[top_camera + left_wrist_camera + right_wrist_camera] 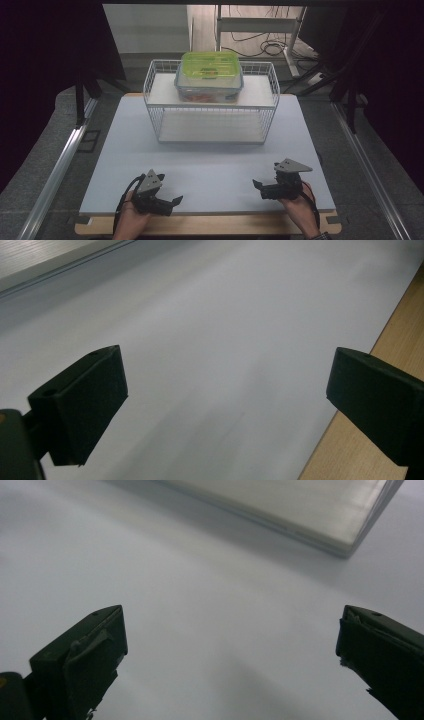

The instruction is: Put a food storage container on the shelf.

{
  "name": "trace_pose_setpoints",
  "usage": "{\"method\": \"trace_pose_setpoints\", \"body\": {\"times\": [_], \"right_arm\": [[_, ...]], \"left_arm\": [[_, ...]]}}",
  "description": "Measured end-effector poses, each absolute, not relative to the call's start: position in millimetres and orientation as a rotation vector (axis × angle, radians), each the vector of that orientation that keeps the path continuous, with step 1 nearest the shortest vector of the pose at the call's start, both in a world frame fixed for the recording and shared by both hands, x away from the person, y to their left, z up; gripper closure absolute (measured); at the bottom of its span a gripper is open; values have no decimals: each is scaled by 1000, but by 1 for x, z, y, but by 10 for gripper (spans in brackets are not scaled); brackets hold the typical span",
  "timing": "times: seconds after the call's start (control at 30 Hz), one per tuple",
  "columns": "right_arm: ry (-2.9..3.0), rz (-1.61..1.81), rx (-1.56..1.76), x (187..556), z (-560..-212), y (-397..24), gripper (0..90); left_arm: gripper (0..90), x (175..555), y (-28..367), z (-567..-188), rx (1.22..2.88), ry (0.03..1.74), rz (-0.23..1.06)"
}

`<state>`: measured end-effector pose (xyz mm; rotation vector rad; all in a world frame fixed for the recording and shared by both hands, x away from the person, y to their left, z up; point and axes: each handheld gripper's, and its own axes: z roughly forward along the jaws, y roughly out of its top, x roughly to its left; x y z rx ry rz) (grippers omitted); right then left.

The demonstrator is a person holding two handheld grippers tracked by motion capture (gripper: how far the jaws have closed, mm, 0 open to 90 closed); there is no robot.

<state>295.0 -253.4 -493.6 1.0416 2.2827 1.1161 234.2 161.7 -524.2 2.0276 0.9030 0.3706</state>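
A clear food box with a lime-green lid [210, 70] stands on the upper shelf of a white wire rack [165, 92] at the back of the table; something red and orange shows through its walls. My left gripper [172, 204] lies near the front left edge, jaws pointing right. In the left gripper view it [225, 385] stands open with nothing between its jaws but the bare white mat. My right gripper [259, 190] is at the front right, jaws pointing left. The right gripper view shows it [232, 640] open over the mat.
A white mat [215, 165] covers the table, with a wooden edge [210, 225] along the front, seen also beside the left jaw [395, 335]. The rack's lower shelf [210, 127] holds nothing; its base board [300, 510] lies ahead of the right gripper. Metal rails and cables surround the table.
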Motion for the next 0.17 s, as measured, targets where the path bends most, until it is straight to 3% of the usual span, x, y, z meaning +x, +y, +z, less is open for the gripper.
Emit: {"method": "trace_pose_setpoints", "body": {"times": [0.17], "right_arm": [[2308,1067,1066,298,-502,-254,1]], "left_arm": [[6,235,164,-524,2015,922,390]]}}
